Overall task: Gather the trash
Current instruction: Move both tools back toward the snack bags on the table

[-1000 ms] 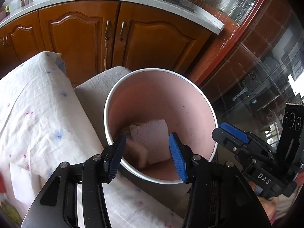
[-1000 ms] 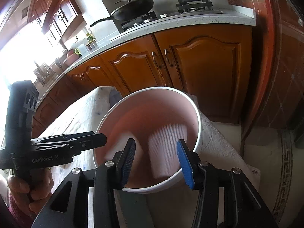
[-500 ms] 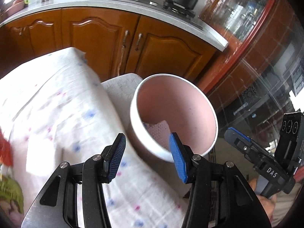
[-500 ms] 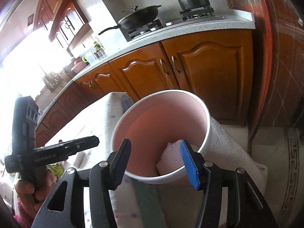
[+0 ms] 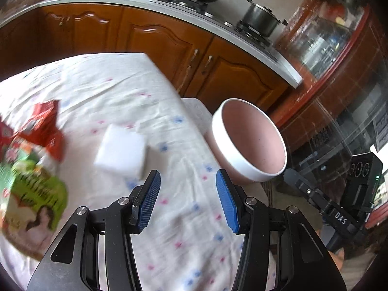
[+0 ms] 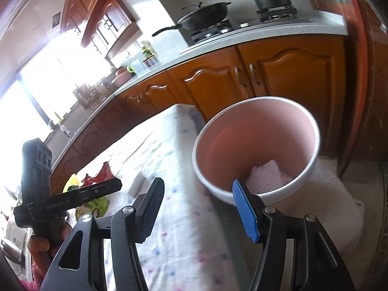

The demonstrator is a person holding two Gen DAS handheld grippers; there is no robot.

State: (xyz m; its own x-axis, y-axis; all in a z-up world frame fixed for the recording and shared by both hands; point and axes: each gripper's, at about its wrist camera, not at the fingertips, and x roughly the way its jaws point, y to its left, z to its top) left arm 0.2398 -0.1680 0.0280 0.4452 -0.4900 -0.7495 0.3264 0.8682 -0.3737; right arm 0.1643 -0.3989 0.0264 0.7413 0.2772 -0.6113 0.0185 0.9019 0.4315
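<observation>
A pink bin with a white rim point(image 5: 245, 167) point(image 6: 213, 186) stands beside the table's right edge; white crumpled paper point(image 6: 266, 174) lies inside it. On the table lie a white block point(image 5: 120, 151) point(image 6: 138, 184), a red wrapper point(image 5: 46, 126) point(image 6: 103, 172) and a green snack packet point(image 5: 31, 194) point(image 6: 95, 203). My left gripper point(image 5: 188, 201) is open and empty above the cloth, right of the white block. My right gripper point(image 6: 203, 211) is open and empty just in front of the bin.
The table carries a white cloth with small dots point(image 5: 126, 92) point(image 6: 169, 242). Wooden kitchen cabinets point(image 5: 169, 46) point(image 6: 218, 82) and a counter with a wok point(image 6: 206, 15) and a pot point(image 5: 260, 20) stand behind. A glass cabinet point(image 5: 339, 84) is at the right.
My left gripper has swung left from over the bin to over the table, bringing the white block and wrappers into view. My right gripper has drawn back from the bin.
</observation>
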